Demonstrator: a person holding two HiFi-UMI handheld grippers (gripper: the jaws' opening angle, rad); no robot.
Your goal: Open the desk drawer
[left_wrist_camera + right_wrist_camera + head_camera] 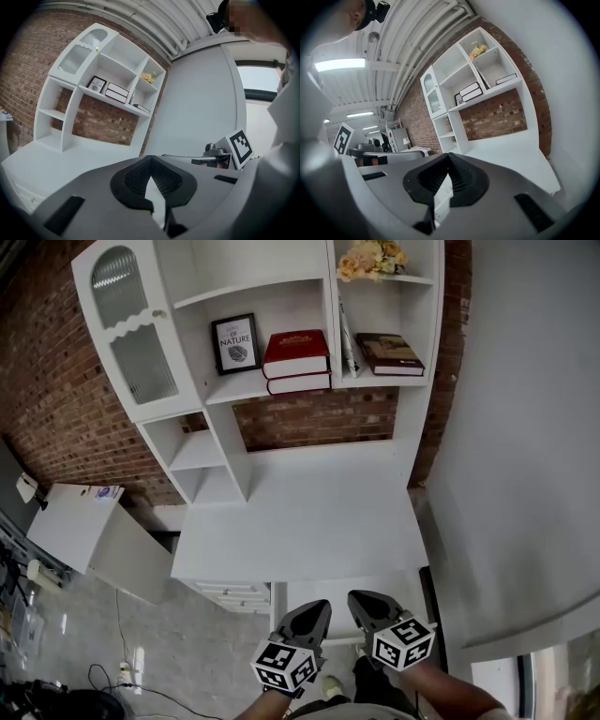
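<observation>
Approach stage, by my judgement: left gripper (314,607) and right gripper (362,600) hang at lower centre, fingers together and empty, clear of the drawers (232,595) under the table's (300,521) near edge, lower left; next, descend, part fingers, clamp a handle, pull.

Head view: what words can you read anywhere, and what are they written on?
"OF NATURE": on the framed picture; the small line above those words is too small to read.
Red books: any lettering is too blurred to read.
Brown book: the cover print is too blurred to read.
</observation>
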